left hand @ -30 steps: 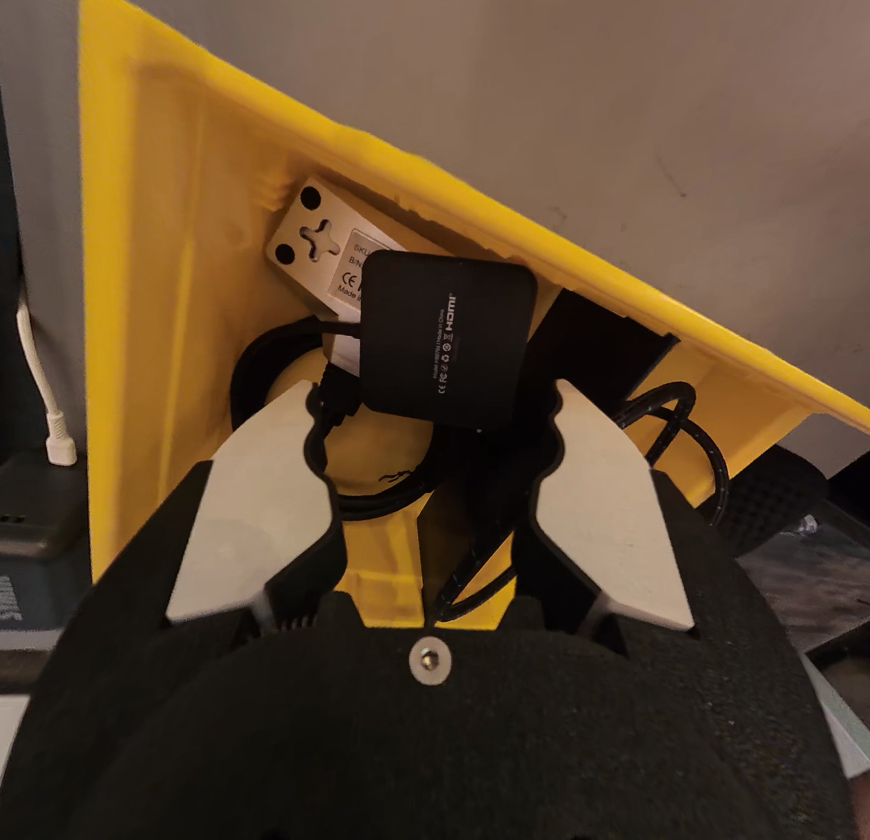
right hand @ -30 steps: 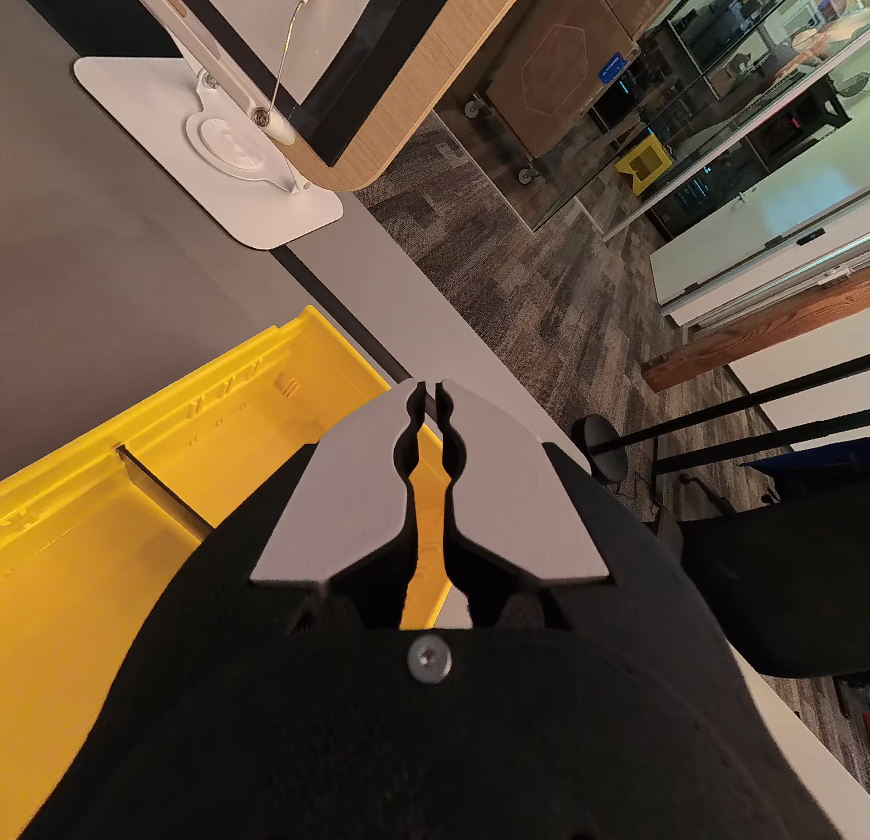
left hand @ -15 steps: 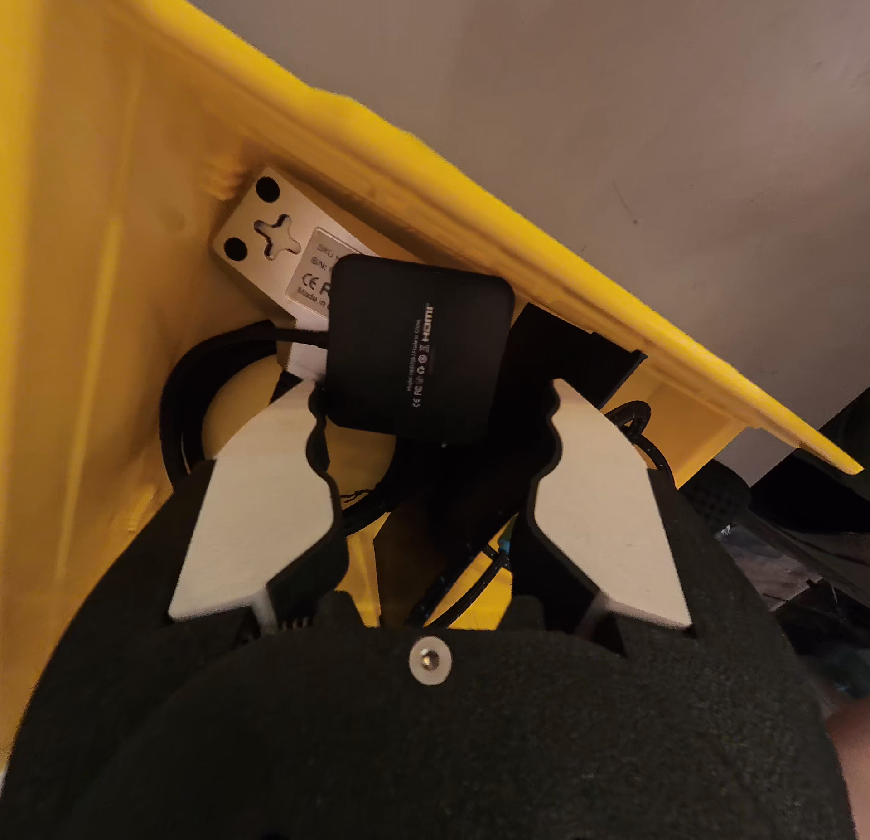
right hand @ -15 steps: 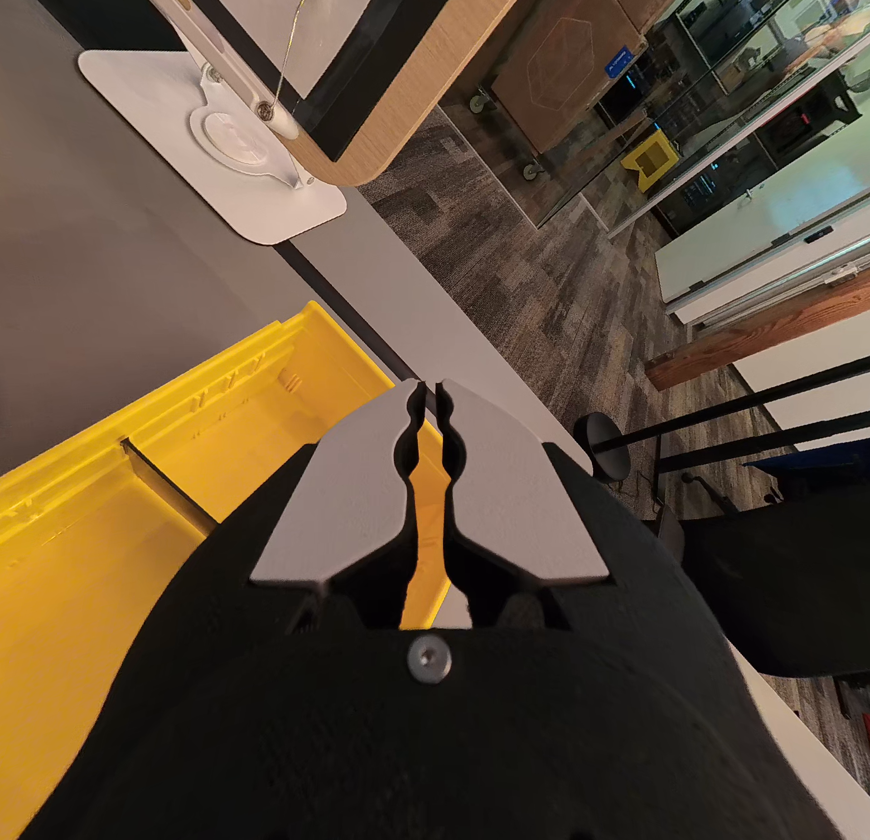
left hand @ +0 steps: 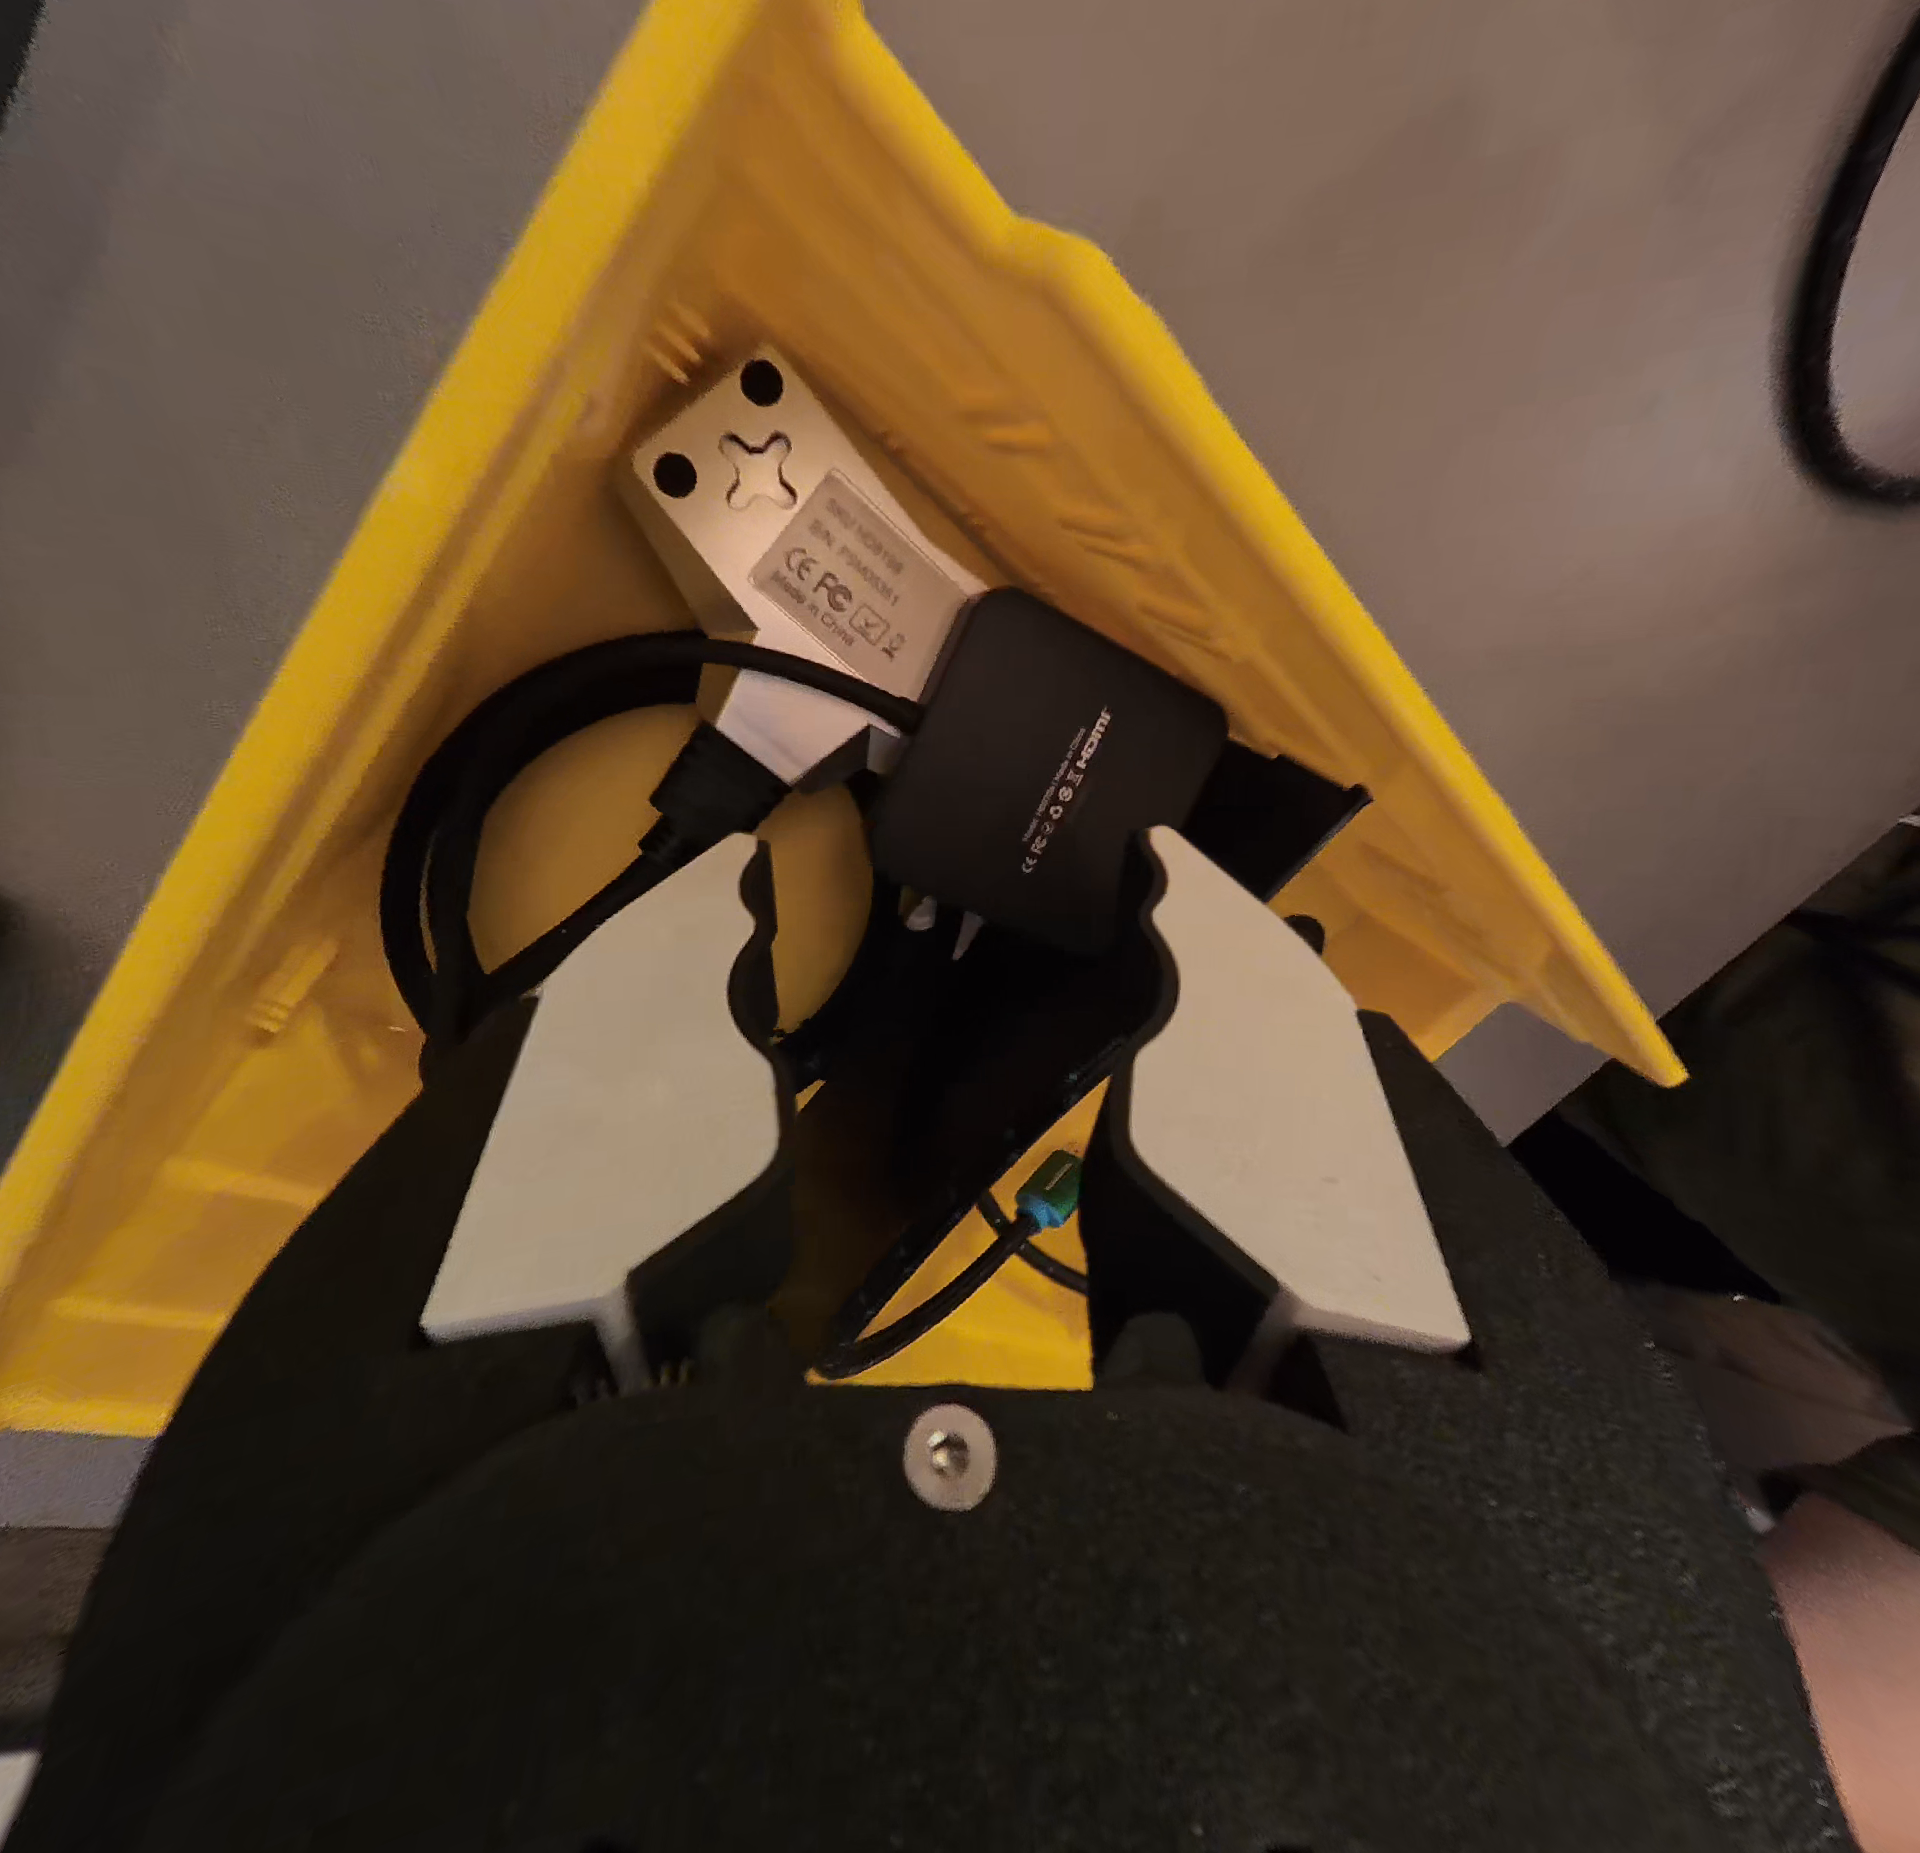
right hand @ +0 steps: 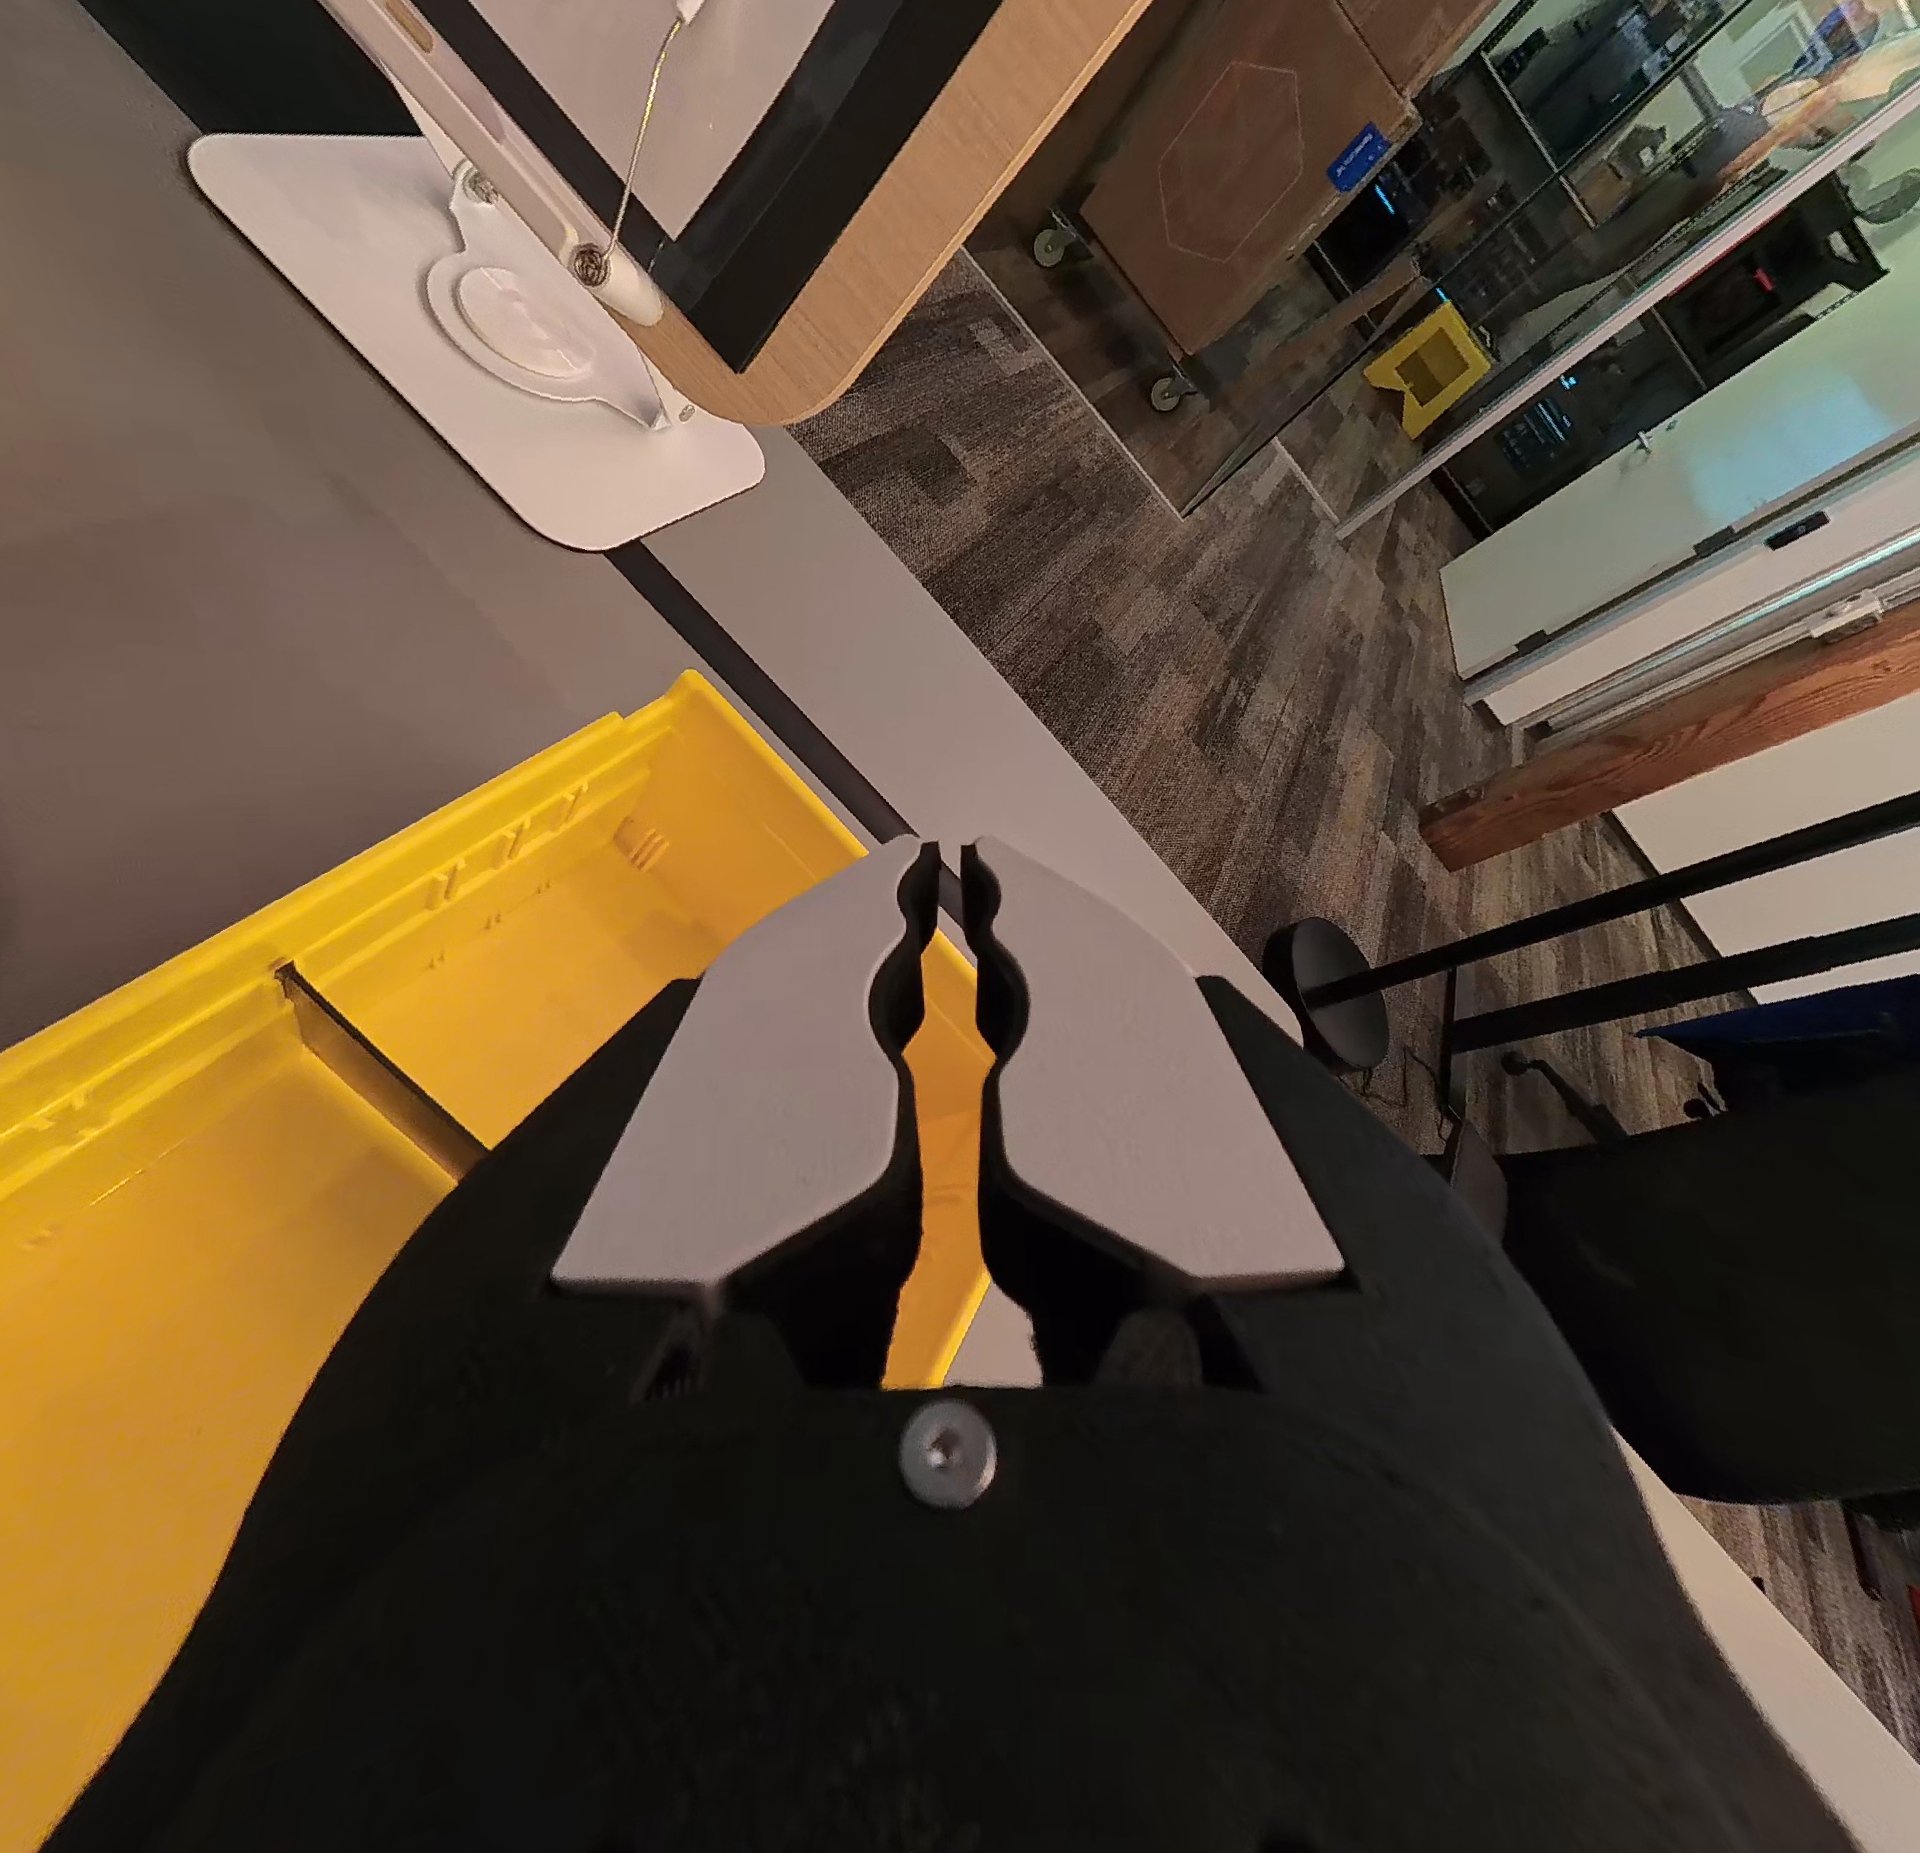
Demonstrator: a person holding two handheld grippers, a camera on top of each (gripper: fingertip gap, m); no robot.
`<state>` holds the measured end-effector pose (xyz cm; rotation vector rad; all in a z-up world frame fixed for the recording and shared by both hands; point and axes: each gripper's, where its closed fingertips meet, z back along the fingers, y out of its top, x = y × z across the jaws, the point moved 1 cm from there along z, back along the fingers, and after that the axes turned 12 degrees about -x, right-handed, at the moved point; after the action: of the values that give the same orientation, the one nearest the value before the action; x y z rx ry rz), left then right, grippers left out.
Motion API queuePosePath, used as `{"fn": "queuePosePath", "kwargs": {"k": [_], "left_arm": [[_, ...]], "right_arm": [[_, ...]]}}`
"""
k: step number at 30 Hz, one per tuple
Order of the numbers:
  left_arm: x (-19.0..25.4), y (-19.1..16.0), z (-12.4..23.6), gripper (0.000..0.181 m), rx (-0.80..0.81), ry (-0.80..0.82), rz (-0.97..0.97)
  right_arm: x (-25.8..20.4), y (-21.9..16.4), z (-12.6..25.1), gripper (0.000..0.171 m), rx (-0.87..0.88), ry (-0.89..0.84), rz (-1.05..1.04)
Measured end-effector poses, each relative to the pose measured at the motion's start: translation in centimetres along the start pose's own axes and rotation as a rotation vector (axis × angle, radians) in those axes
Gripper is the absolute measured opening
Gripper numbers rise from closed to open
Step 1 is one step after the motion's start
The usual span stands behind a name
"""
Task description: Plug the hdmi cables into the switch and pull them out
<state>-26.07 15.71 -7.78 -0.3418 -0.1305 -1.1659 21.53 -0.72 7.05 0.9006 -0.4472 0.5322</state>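
Swung since a second ago to face the yellow bin's [left hand: 1039, 369] far corner, left gripper [left hand: 951, 858] wide open, empty, right fingertip now beside the black switch [left hand: 1049, 764]; right gripper [right hand: 948, 858] unchanged, nearly closed, empty; grasp seemingly next.

Bin [left hand: 499, 577] on the tabletop [left hand: 1455, 349], silver switch [left hand: 790, 556] wedged in the bin's far corner, black switch [left hand: 1049, 764] overlapping its near end along the bin's right wall, coiled cable [left hand: 436, 827] by the left wall, a plug [left hand: 717, 785] seemingly seated in the silver switch, divider [right hand: 374, 1076] across the bin.
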Motion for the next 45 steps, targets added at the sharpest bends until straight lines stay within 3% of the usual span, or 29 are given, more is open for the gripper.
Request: {"fn": "queuePosePath", "kwargs": {"k": [3, 8, 25, 28, 33, 38, 45], "left_arm": [[-0.1, 0.3, 0.2, 0.061, 0.006, -0.033, 0.042], [0.0, -0.4, -2.0, 0.066, -0.1, -0.007, -0.067], [2.0, -1.8, -3.6, 0.06, -0.147, -0.467, 0.065], [2.2, -1.6, -3.7, 0.06, -0.113, -0.51, 0.067], [2.2, -1.7, -3.2, 0.044, -0.058, -0.511, 0.037], [1.8, -1.5, -1.8, 0.017, 0.047, -0.479, 0.005], [1.8, -0.3, -1.4, 0.02, 0.122, -0.491, 0.031]], "right_arm": [[-0.1, 0.0, -0.1, 0.005, -0.004, -0.001, 0.005], [-0.2, 0.0, -0.2, 0.005, -0.003, 0.008, 0.01], [-0.2, -0.4, -0.4, 0.005, -0.024, 0.0, 0.033], [-0.3, -0.3, -0.3, 0.005, -0.023, -0.003, 0.041], [-0.3, -0.2, -0.2, 0.005, -0.022, -0.004, 0.043], [-0.4, -0.2, -0.2, 0.005, -0.024, -0.007, 0.049], [-0.3, -0.2, -0.1, 0.005, -0.03, -0.016, 0.057]]}}
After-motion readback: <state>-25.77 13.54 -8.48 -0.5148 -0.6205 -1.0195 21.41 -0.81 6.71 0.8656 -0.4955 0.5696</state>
